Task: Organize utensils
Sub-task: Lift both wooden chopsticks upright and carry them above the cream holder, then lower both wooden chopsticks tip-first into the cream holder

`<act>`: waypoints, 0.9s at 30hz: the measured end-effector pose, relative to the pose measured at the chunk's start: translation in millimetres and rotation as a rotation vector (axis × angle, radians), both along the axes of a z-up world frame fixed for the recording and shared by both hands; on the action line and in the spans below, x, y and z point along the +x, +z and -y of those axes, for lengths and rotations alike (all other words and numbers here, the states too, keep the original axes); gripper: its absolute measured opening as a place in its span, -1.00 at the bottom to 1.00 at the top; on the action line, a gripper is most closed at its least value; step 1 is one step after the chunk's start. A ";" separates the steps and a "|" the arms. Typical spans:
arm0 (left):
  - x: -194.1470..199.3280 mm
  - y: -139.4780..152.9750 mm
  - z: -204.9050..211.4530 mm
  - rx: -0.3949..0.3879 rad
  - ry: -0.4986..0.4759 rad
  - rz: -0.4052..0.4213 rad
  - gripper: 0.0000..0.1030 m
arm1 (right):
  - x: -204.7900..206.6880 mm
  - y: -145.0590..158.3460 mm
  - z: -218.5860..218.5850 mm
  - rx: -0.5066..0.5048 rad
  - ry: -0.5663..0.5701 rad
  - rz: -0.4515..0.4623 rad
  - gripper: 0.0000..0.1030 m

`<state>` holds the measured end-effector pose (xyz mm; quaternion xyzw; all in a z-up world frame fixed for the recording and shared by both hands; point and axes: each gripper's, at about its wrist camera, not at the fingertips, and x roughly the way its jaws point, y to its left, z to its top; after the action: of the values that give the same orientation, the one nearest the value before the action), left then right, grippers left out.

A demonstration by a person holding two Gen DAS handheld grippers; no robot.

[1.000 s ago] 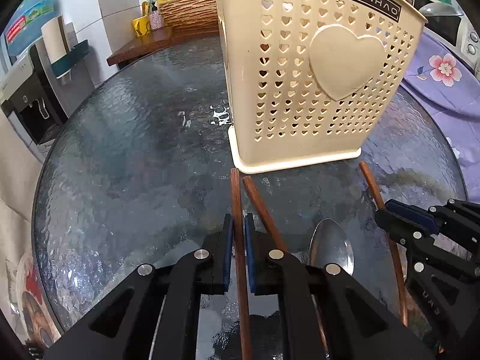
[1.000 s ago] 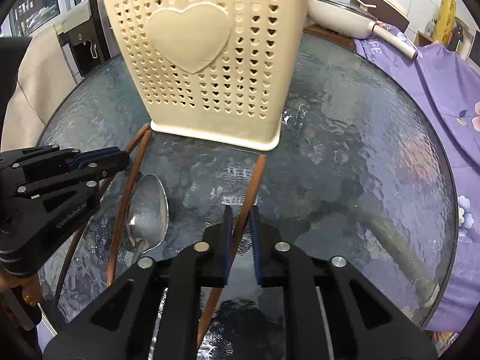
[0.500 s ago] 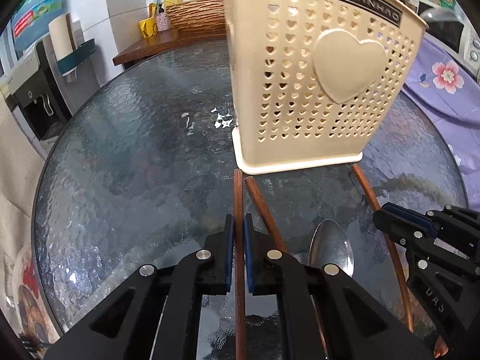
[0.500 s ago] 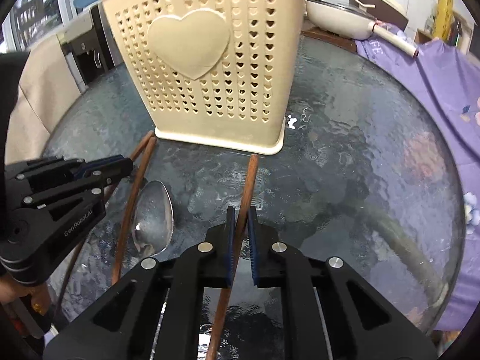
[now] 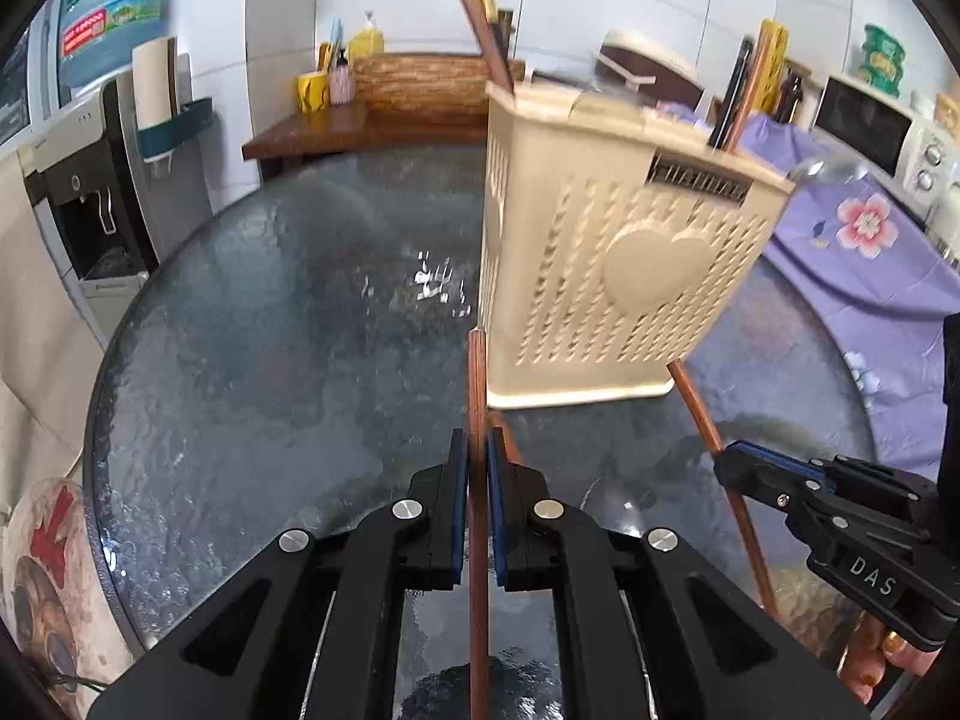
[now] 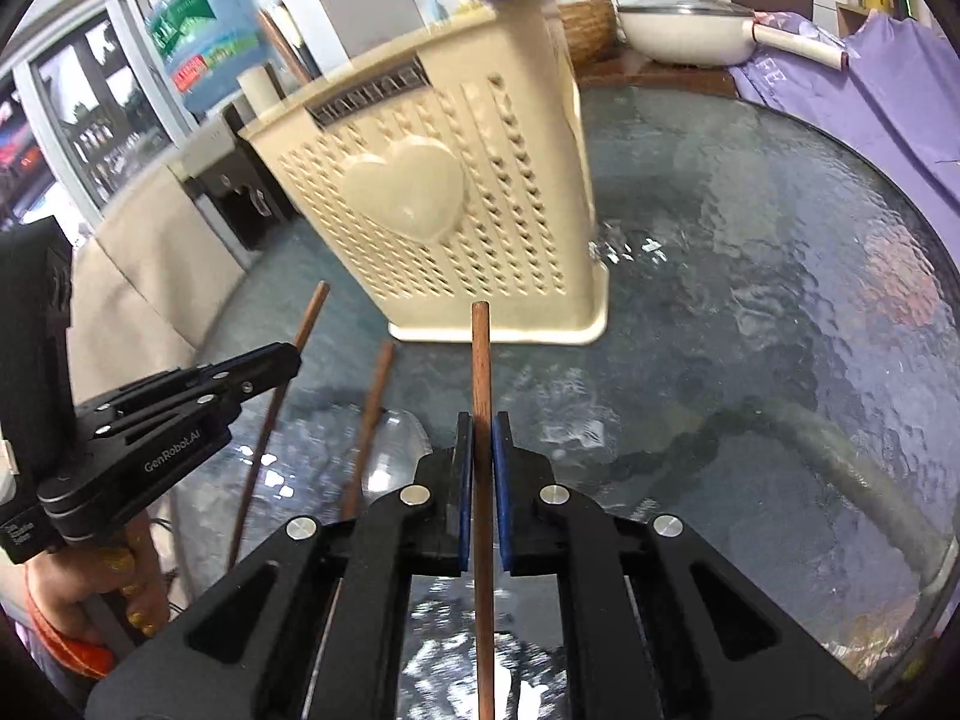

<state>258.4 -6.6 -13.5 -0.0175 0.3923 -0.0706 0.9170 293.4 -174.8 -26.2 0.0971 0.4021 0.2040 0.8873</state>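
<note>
The round glass desk carries everything here, its rippled top filling most of both wrist views. On it, toward the far side, stands the cream utensil holder, a perforated plastic box with a raised heart on its near face; in the right wrist view it appears tilted, though the fisheye lens may account for that. Several dark sticks and handles rise from its open top, blurred and hard to tell apart.

The left gripper is closed on a brown chopstick, the blue pads pressed against both sides of the shaft. The stick runs forward between the fingers and its far tip ends just beside the near left corner of the holder's base, clear of the glass as far as can be judged.

The right gripper is likewise clamped on a second chopstick, which points straight ahead with its tip near the holder's base. From the left wrist view this gripper sits to the right, its stick slanting up toward the holder's near right corner.

A third chopstick lies on the glass between the two grippers, and beside it rests a metal spoon, its bowl partly hidden behind the right gripper's fingers.
</note>
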 end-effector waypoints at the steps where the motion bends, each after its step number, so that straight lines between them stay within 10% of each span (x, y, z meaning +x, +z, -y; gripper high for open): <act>1: -2.5 4.2 -0.5 -0.009 -0.003 0.013 -0.87 | -1.5 3.3 -1.7 0.004 0.004 0.010 -0.86; 27: -64.9 98.7 -23.1 -0.139 -0.141 0.242 -0.87 | -81.5 121.6 14.8 0.015 0.125 0.362 -0.86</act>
<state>193.5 16.6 85.2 -0.0446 0.2734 -0.1631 0.9469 211.9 -189.5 95.4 0.0404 0.2397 0.2759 0.9299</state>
